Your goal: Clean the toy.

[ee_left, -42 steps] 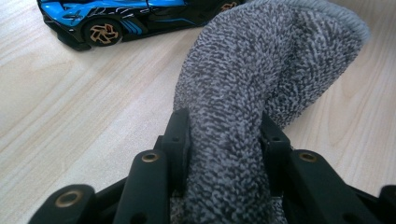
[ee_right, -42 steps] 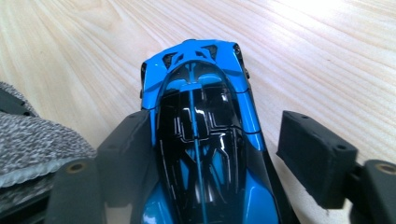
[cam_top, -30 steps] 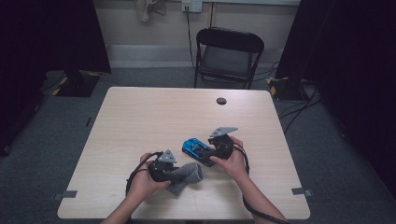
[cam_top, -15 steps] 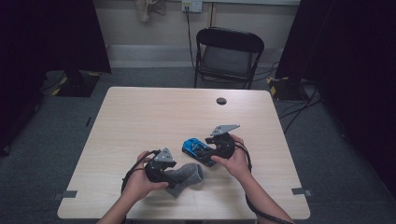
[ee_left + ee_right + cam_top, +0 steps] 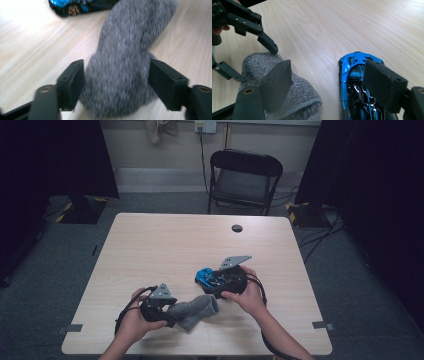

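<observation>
L + R grippers over fuzzy grey knit sock (image 5: 194, 311) and glossy blue-black toy car (image 5: 212, 278) on pale wood worktop (image 5: 165, 245)

L gripper (image 5: 117, 80): fingers just been opening, spread w/ sock between, no visible pinch; R gripper (image 5: 332, 82): fingers spread, car under its 3 o'clock finger; sock at worktop's 6 o'clock, car just beside at sock's 1 o'clock.

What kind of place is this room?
Probably a recording studio or lab set up for filming, not a home. A bare wooden table stands on grey carpet, black curtains hang on both sides, and a folding chair waits by the wall, with cables running across the floor.
</observation>
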The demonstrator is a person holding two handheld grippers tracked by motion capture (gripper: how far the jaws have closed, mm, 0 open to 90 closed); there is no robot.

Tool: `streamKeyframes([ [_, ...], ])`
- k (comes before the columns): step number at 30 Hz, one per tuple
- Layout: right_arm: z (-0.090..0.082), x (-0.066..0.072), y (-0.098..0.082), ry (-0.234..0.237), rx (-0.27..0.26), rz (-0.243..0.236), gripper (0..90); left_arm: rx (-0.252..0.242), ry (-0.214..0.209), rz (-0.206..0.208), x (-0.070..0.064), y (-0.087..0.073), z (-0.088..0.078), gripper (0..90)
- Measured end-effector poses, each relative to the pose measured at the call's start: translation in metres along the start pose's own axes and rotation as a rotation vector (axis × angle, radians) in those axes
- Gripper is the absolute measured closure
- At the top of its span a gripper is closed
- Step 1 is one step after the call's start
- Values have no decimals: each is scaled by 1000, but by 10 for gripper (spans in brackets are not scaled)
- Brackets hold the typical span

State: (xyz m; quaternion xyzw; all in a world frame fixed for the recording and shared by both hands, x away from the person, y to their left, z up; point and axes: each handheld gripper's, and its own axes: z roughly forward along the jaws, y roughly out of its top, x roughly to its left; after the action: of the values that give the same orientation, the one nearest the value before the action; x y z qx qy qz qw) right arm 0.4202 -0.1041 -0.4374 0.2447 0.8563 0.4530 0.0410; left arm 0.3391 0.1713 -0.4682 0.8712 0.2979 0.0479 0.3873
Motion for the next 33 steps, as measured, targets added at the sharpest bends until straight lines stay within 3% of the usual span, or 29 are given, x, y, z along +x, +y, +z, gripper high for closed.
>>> streamKeyframes([
  [3, 0, 2, 2, 8, 0, -10, 228, -3, -9, 8, 2, -2, 1, 435],
  [5, 1, 4, 2, 19, 1, -17, 230, 5, -18, 7, 5, 0, 2, 618],
  [7, 3, 6, 3, 18, 13, -22, 235, 5, -22, 4, 7, 3, 2, 687],
  [16, 18, 15, 1, 71, 30, -39, 233, -10, -12, -11, 22, 15, 10, 711],
  [21, 27, 18, -2, 95, 55, -43, 249, -23, -22, 8, 27, 18, 12, 709],
  [29, 45, 19, -6, 98, 93, -60, 263, -30, -39, 12, 29, 21, 12, 706],
  [33, 54, 23, -11, 85, 153, -93, 341, -44, -39, -4, 31, 19, 11, 707],
])
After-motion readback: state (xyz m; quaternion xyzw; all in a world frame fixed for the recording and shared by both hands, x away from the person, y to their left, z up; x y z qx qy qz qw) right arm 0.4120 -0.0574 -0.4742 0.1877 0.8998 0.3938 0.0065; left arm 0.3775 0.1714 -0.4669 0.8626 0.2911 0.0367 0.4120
